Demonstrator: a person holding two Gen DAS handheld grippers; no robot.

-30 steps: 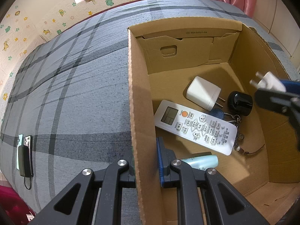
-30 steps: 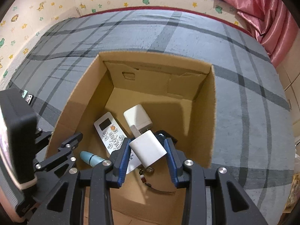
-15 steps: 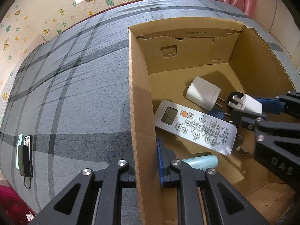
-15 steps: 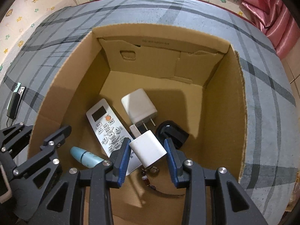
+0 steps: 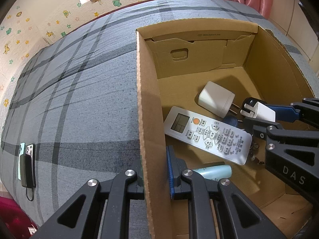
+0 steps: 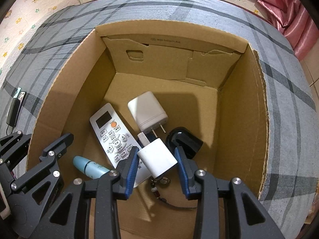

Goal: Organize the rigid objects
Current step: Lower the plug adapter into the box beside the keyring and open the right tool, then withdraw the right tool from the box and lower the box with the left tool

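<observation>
An open cardboard box (image 5: 151,103) stands on a grey plaid bed. My left gripper (image 5: 155,171) is shut on the box's left wall, one finger outside and one inside. Down inside the box, my right gripper (image 6: 157,162) is shut on a small white charger plug (image 6: 158,158), prongs pointing forward; the left wrist view shows this plug (image 5: 261,112) just above the floor. On the box floor lie a white remote (image 6: 112,136), a larger white charger (image 6: 148,112), a black round object (image 6: 186,140), a teal tube (image 6: 89,166) and a beaded keychain (image 6: 162,181).
A phone with a dark power bank (image 5: 27,165) on it lies on the bedspread (image 5: 79,99) far to the left of the box. Pink curtains (image 6: 295,16) hang at the back right. The far half of the box floor (image 6: 169,91) is bare cardboard.
My right gripper has sunk from above the rim deep into the box, still carrying the small white charger. The left gripper and the box have stayed put.
</observation>
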